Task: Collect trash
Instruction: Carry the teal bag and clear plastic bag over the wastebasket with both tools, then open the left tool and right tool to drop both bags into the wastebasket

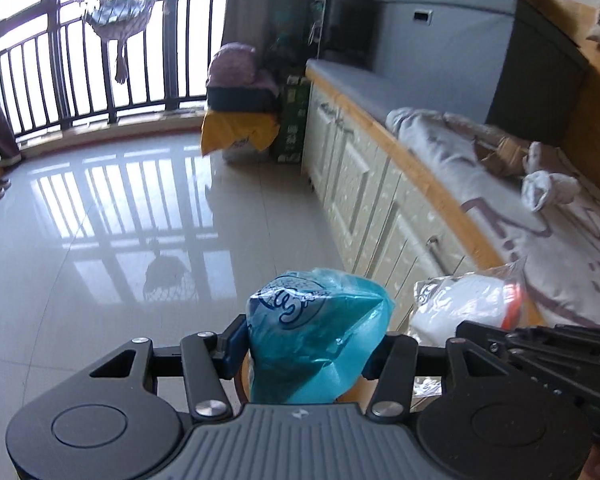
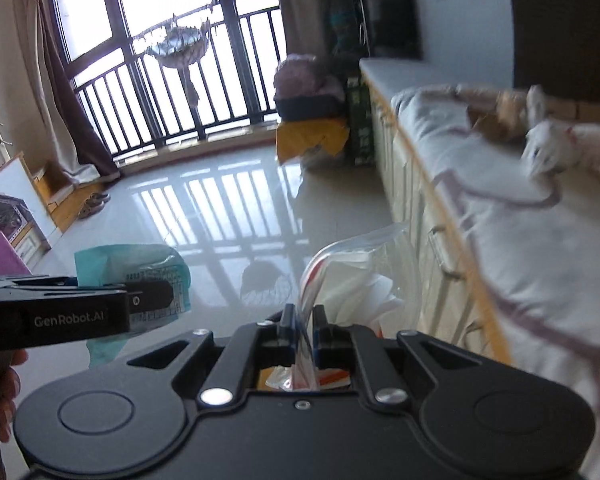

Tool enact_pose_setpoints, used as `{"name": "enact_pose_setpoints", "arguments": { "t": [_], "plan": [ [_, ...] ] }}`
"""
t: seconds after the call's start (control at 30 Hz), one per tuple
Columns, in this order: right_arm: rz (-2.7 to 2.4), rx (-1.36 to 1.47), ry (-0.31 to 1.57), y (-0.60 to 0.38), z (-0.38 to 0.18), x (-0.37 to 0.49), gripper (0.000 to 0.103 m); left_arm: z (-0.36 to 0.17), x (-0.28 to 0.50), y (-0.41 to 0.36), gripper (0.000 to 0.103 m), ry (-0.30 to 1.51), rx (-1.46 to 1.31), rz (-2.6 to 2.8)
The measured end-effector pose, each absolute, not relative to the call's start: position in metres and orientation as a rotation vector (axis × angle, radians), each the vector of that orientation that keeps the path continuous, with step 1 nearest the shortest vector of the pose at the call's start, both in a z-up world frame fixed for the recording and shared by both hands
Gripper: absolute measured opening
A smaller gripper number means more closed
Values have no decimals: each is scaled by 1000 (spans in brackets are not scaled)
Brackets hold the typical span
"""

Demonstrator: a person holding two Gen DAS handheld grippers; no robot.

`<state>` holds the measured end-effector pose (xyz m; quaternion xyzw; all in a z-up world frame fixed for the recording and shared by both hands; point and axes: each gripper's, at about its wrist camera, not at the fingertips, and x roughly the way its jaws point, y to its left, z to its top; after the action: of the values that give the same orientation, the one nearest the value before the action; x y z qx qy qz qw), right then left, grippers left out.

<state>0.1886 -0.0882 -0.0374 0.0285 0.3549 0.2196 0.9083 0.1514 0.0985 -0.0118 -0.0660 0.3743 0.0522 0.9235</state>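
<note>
Far to the left of the long cabinet are the big window bars, with a net basket hanging on them. The shiny floor lies between the bars and the cabinet, and it shows the bars like a mirror. A pair of shoes sits on the floor by the curtain, well apart from the cabinet.

At the far end of the cabinet is a pile with a yellow cloth and a dark box on top.

The left gripper is out over the floor, just left of the cabinet. Its two fingers squeeze a blue plastic bag from both sides. The bag is puffy and has a round print on it.

The right gripper is close beside it, nearer the cabinet front. Its fingers are pressed almost together, pinching a clear plastic bag. White stuff and a bit of red show inside that bag.

On top of the cabinet lies a white blanket with a thin purple line on it. A white crumpled cloth rests on the blanket.
</note>
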Motion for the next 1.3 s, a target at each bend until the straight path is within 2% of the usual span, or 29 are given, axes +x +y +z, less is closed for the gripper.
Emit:
{"name": "enact_pose_setpoints", "arguments": {
  "t": [0.23, 0.43, 0.93, 1.03, 1.13, 1.3],
  "plan": [
    [458, 136, 872, -79, -90, 225, 8, -54, 174, 117, 54, 840, -197, 109],
    [445, 89, 994, -72, -133, 253, 8, -95, 189, 129, 53, 912, -262, 115],
    [498, -11, 1135, -46, -192, 290, 9, -166, 238, 137, 54, 1026, -284, 93],
    [506, 1, 1143, -44, -198, 300, 13, -177, 247, 135, 54, 1050, -277, 91],
    [529, 37, 1141, -42, -198, 301, 28, -188, 254, 135, 54, 1070, -271, 91],
    [534, -10, 1167, -35, -206, 304, 29, -203, 264, 127, 54, 1101, -244, 87]
  ]
}}
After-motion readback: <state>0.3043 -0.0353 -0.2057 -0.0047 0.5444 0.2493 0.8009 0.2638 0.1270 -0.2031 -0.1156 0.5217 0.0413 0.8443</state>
